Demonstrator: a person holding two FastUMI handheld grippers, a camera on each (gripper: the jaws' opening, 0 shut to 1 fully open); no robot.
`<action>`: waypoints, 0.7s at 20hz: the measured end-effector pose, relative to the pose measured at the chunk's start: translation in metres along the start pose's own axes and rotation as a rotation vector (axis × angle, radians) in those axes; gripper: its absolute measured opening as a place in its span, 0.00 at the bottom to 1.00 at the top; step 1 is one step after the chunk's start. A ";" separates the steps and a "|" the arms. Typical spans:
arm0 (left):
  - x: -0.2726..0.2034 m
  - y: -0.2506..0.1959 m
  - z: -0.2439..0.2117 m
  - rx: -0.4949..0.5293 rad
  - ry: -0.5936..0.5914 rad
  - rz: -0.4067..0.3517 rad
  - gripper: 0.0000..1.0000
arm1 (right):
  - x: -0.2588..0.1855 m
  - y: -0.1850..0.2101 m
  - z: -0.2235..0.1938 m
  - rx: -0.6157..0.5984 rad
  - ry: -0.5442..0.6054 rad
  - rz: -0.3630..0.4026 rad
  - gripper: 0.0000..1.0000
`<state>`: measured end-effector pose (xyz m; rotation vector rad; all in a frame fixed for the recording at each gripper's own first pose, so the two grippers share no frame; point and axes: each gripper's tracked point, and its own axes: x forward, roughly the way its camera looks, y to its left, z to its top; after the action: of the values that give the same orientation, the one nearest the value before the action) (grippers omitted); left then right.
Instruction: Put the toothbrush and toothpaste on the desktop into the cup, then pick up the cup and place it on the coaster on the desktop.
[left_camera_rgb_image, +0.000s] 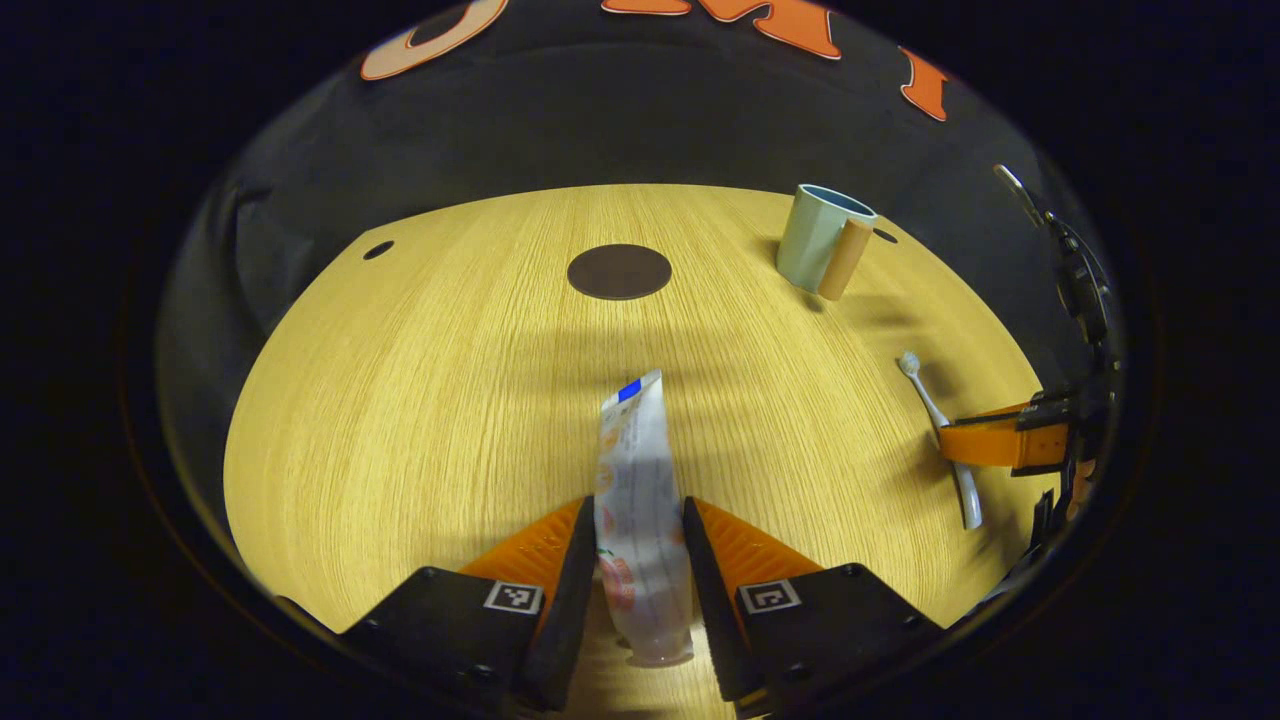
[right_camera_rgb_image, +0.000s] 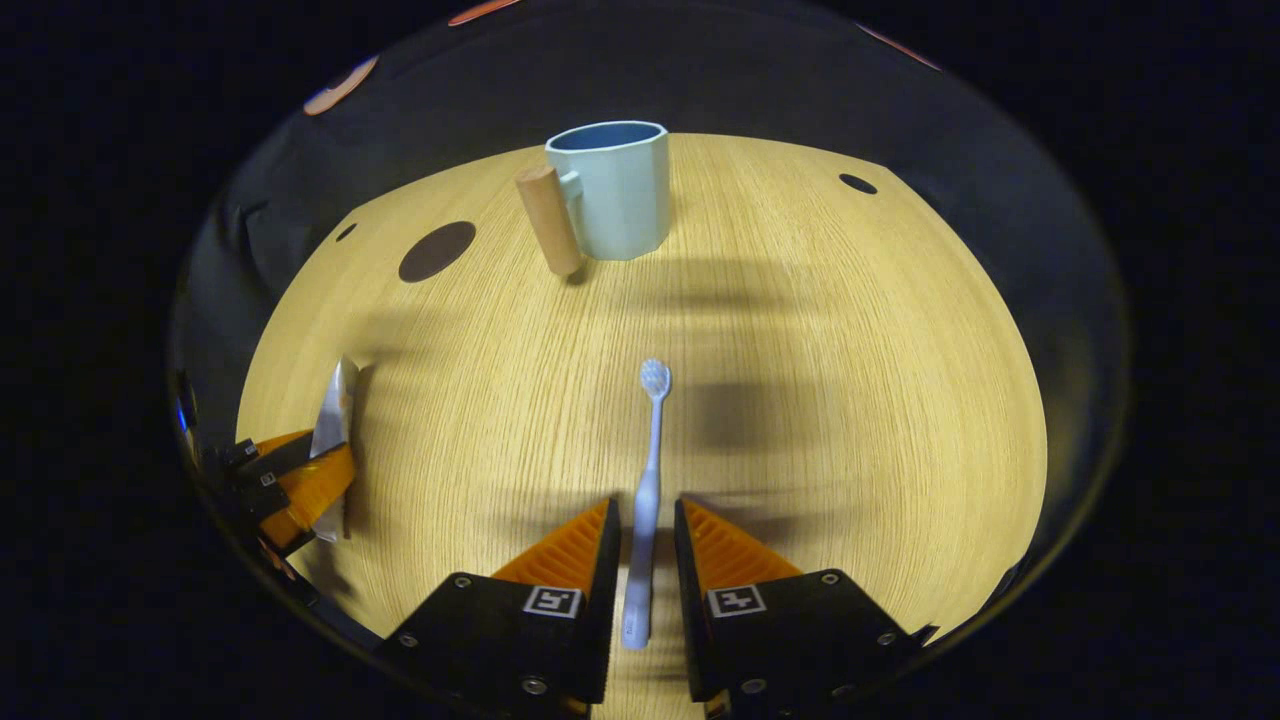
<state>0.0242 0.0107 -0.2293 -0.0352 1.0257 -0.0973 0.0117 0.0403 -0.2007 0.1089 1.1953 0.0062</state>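
Between the left gripper's (left_camera_rgb_image: 640, 530) fingers lies the toothpaste tube (left_camera_rgb_image: 640, 500), both fingers pressing its sides, cap end nearest the camera. Likewise, the right gripper (right_camera_rgb_image: 648, 535) straddles the toothbrush (right_camera_rgb_image: 648, 480) handle; whether its fingers touch it cannot be told. Farther out on the wooden desktop (right_camera_rgb_image: 800, 380) stands the pale blue cup (right_camera_rgb_image: 615, 200) (wooden handle), with the dark round coaster (left_camera_rgb_image: 619, 271) well apart.
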 end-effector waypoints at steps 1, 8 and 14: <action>0.001 0.000 0.001 -0.002 0.002 0.002 0.58 | 0.002 -0.001 0.000 0.004 0.000 0.002 0.26; 0.014 0.008 0.037 -0.056 -0.018 -0.007 0.29 | -0.004 0.007 0.003 -0.015 -0.014 0.038 0.08; 0.025 0.008 0.059 -0.105 -0.054 -0.048 0.18 | -0.007 0.012 0.011 -0.008 -0.056 0.087 0.07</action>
<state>0.0882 0.0150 -0.2205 -0.1571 0.9758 -0.0853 0.0203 0.0507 -0.1894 0.1533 1.1341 0.0841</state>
